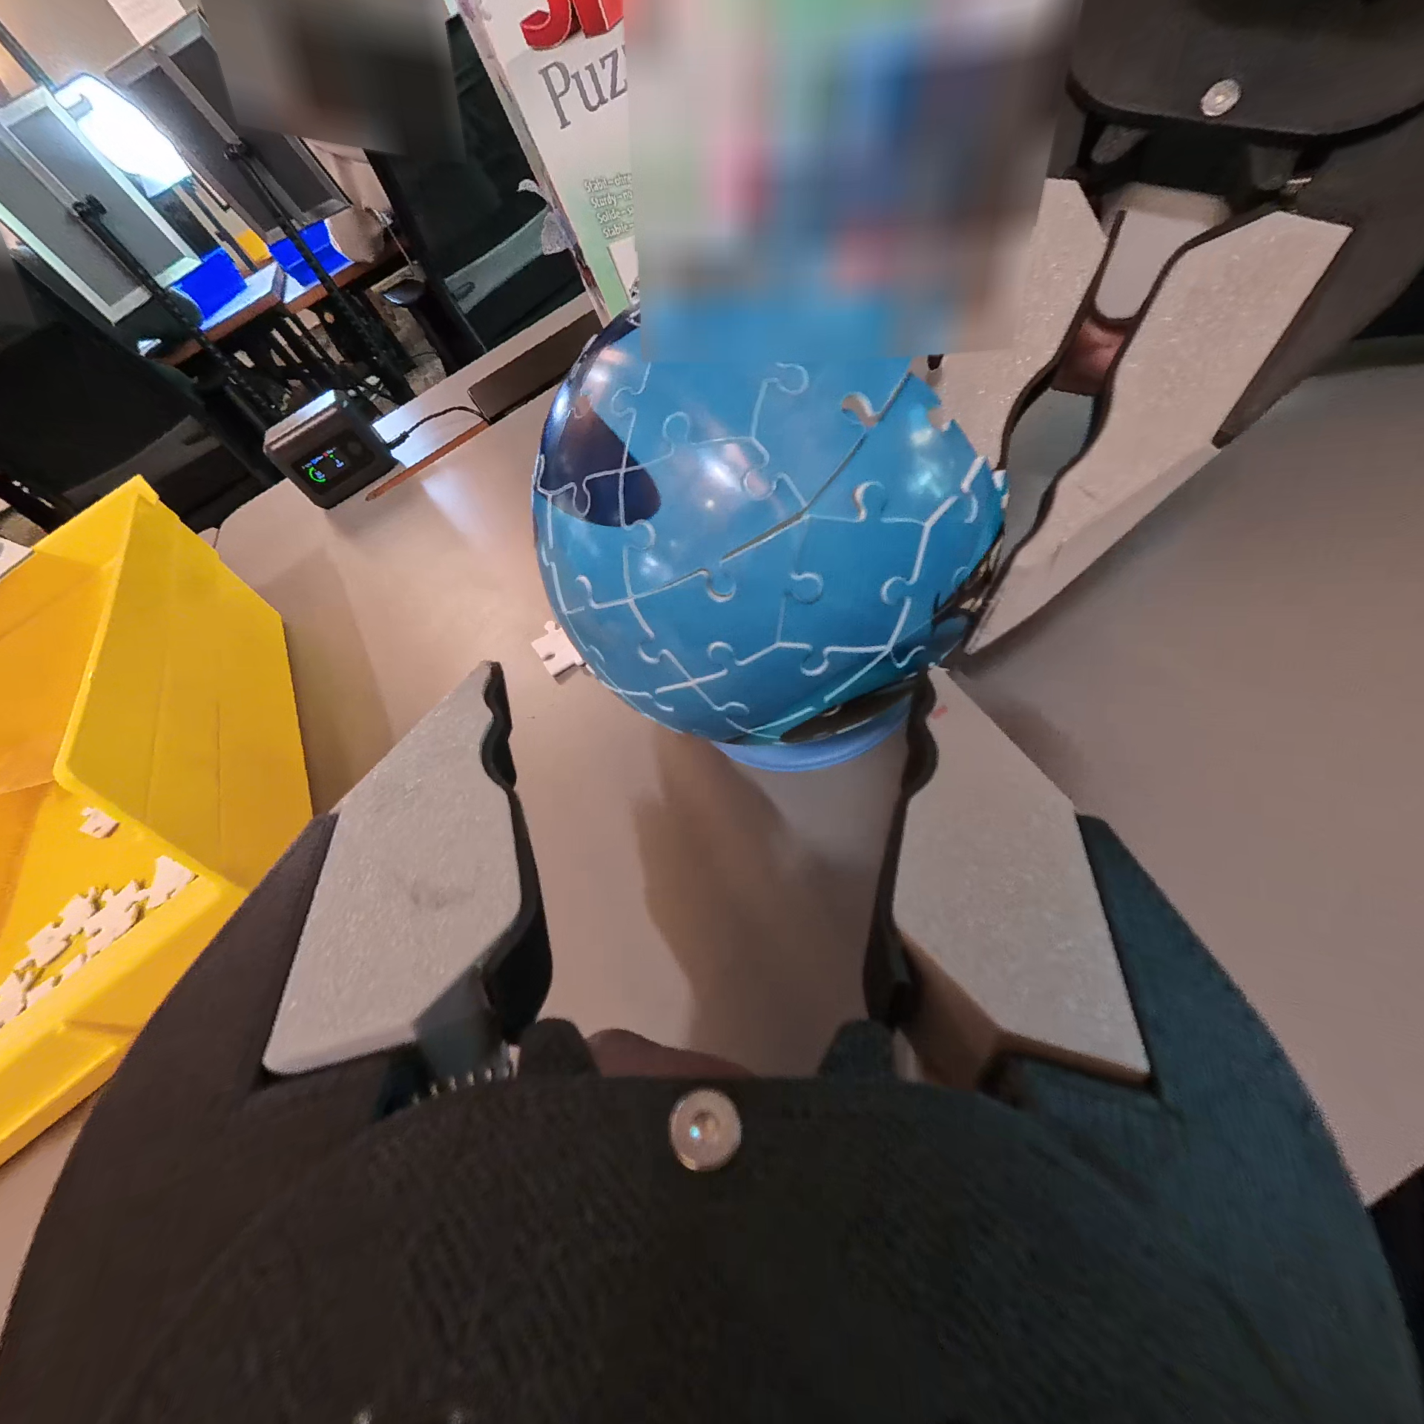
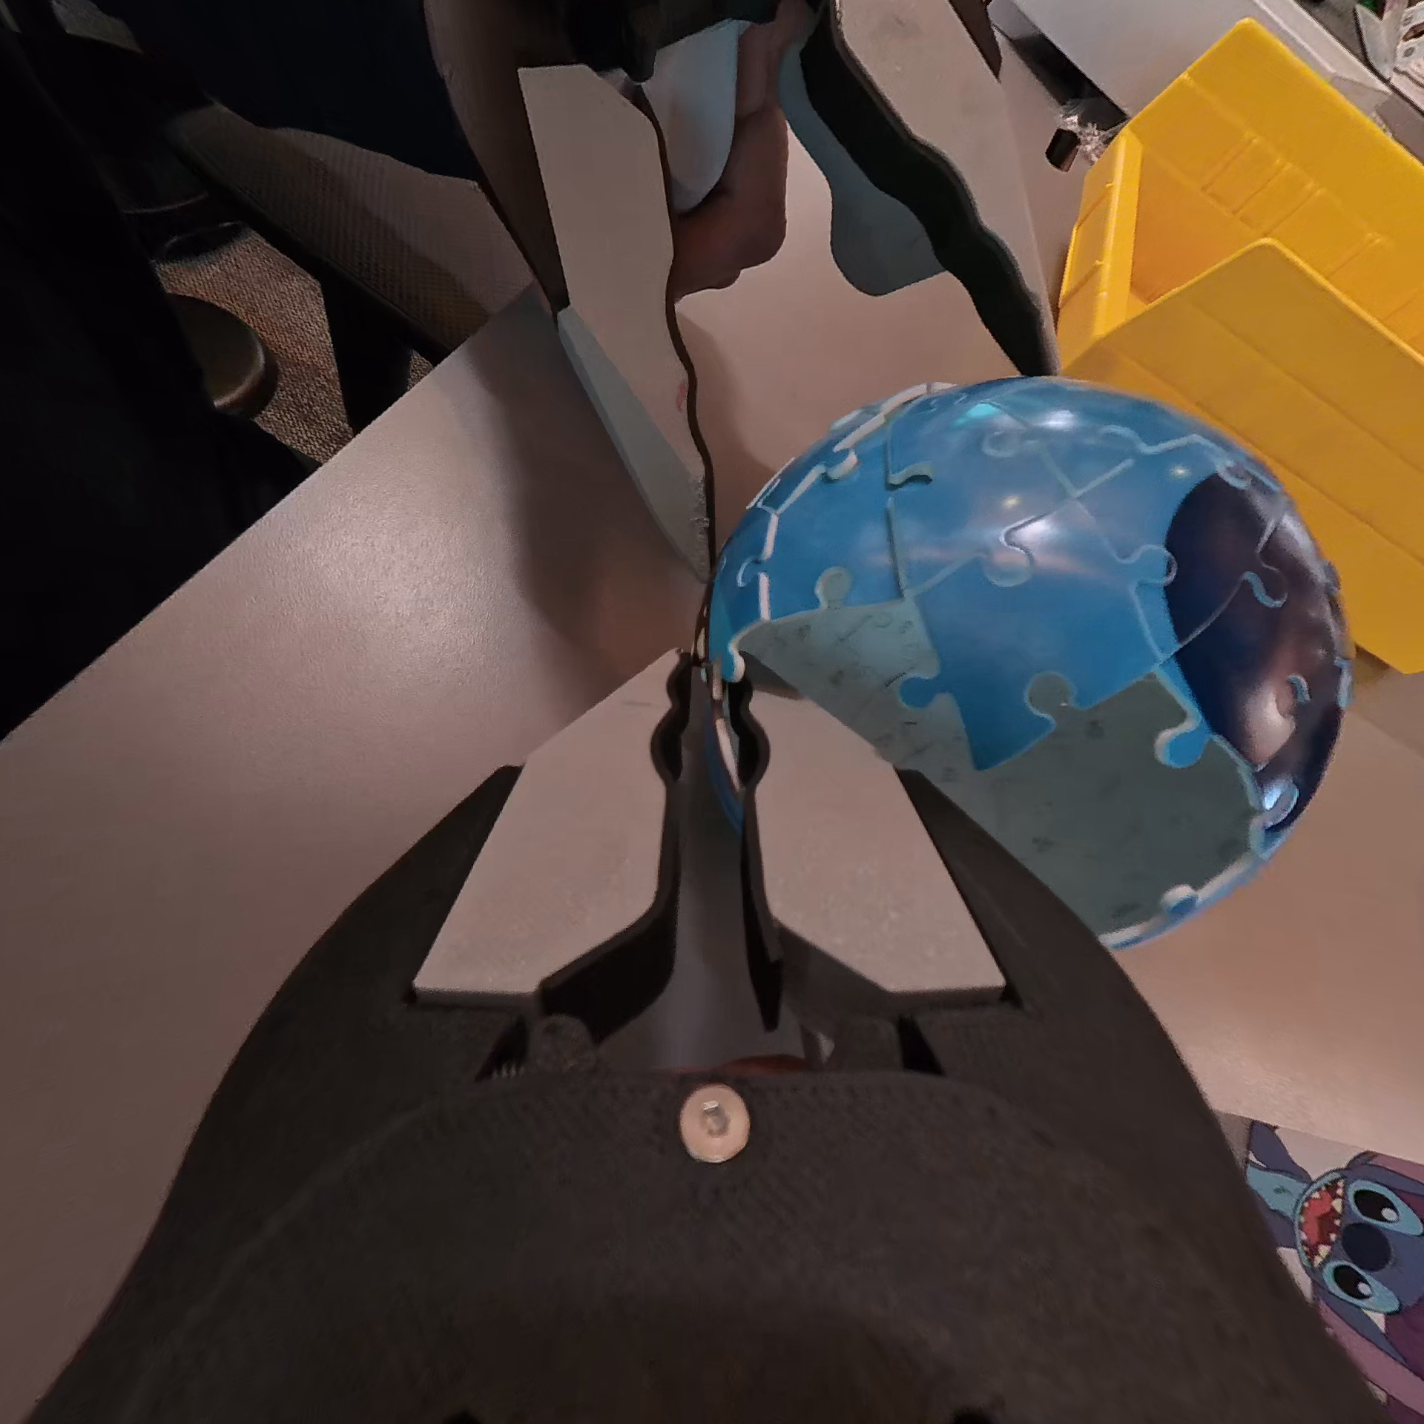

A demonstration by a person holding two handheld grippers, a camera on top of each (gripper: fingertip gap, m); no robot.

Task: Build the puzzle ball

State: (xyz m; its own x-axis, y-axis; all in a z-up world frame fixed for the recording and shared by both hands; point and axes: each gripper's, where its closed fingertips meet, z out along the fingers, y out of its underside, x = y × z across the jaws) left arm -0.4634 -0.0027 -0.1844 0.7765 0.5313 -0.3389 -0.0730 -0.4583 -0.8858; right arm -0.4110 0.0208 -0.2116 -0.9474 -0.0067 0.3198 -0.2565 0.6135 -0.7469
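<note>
Two grippers at ball (image 1: 763,539), which sits on blue stand on table (image 1: 431,555); right gripper (image 2: 713,686) pinched on ball's open rim, left gripper (image 1: 709,693) fingers apart, empty, just beside. Judgement: steady ball with left, light pinch, avoid popping seams

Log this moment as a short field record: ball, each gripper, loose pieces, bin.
ball: blue puzzle ball, mostly built, an open gap in its shell, on a blue ring stand
right gripper: nearly shut, pinching the ball's open edge
left gripper: open, empty, fingertips near the ball's base
loose piece: one white piece on the table beside the ball
bin: yellow bin holding white pieces
</note>
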